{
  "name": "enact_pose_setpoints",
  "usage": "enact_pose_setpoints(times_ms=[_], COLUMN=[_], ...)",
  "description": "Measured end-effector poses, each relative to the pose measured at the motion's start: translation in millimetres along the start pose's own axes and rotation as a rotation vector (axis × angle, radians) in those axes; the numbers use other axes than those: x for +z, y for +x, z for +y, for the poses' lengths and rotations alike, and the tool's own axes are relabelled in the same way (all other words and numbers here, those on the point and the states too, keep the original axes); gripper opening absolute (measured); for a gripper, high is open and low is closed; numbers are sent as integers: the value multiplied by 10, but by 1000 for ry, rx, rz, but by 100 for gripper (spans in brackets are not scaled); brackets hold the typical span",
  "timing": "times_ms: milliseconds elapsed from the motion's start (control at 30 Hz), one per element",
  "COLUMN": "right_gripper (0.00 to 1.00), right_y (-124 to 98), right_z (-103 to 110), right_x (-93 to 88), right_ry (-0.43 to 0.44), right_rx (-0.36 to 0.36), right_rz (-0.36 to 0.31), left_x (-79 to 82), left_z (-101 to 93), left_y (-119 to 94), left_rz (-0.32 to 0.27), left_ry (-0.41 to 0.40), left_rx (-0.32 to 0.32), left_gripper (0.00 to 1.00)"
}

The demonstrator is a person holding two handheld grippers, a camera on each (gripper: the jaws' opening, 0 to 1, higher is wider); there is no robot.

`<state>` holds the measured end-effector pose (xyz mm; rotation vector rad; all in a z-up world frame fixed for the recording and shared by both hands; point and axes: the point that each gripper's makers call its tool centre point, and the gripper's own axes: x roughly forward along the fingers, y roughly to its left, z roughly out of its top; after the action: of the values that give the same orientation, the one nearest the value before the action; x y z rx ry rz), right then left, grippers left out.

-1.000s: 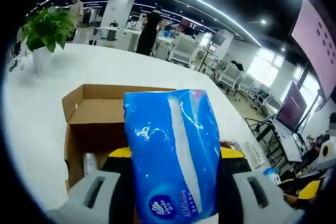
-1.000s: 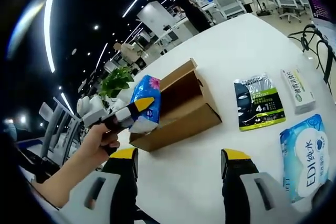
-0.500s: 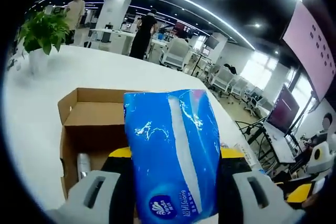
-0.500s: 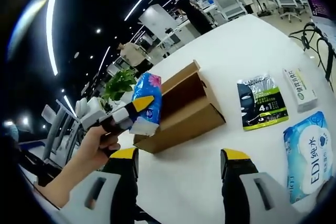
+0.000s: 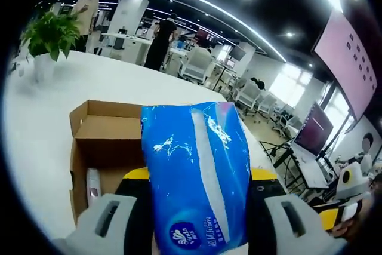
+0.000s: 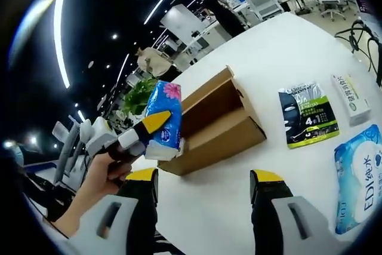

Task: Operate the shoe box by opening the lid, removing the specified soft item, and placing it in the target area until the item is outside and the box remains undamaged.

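The left hand-held gripper (image 5: 197,177) is clamped on a blue tissue pack (image 5: 196,177), its yellow-tipped jaws pressing both sides; the pack is lifted above the open shoe box (image 5: 104,141), clear of its inside. In the right gripper view the same left hand-held gripper (image 6: 156,132), held by a person's hand (image 6: 101,171), carries the tissue pack (image 6: 164,117) just beside the near end of the brown cardboard box (image 6: 215,126), which sits on the white worktop (image 6: 286,52) with its lid flap raised. A small white item (image 5: 94,184) lies inside the box; what it is cannot be told. The right hand-held gripper (image 6: 206,186) hovers with its 2 jaws spread apart, holding nothing. Towards the worktop's right edge lie a black and green packet (image 6: 307,114), a slim white box (image 6: 358,100) and a blue wipes pack (image 6: 358,177); a potted plant (image 5: 51,37) stands at the far left corner.
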<state>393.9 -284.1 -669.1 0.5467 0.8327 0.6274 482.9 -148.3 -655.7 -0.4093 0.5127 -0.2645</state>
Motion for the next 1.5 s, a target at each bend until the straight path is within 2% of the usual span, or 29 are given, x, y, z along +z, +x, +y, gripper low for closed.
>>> enact_pose_setpoints(times_ms=[367,500,800,1067,1267,1500], right_gripper=[61,61,60,60,60,59], right_y=[51,-1,-87,-218,-356,-468], right_z=[74,70,-53,-266,-430,-575], right_x=[-38,11,-9,-169,-208,-163], right_ry=[1,0,-6,2,-8,42], right_rx=[18,16,-20,-77,-115,-123], right_rz=[-1,-18,-38,-47,-52,-90], left_x=[-35,-32,-142,-395,-529,-590], left_z=[-57,-84,-268,-498,-572,-620], left_y=[-86,-103,-118,-106,-102,-153], left_rz=[5,4,28,87,116,124], left_ry=[18,21,50,80,87,83], left_rx=[-14,-21,-56,-102,-110,-112], left_gripper=[59,59,59,59,59,59])
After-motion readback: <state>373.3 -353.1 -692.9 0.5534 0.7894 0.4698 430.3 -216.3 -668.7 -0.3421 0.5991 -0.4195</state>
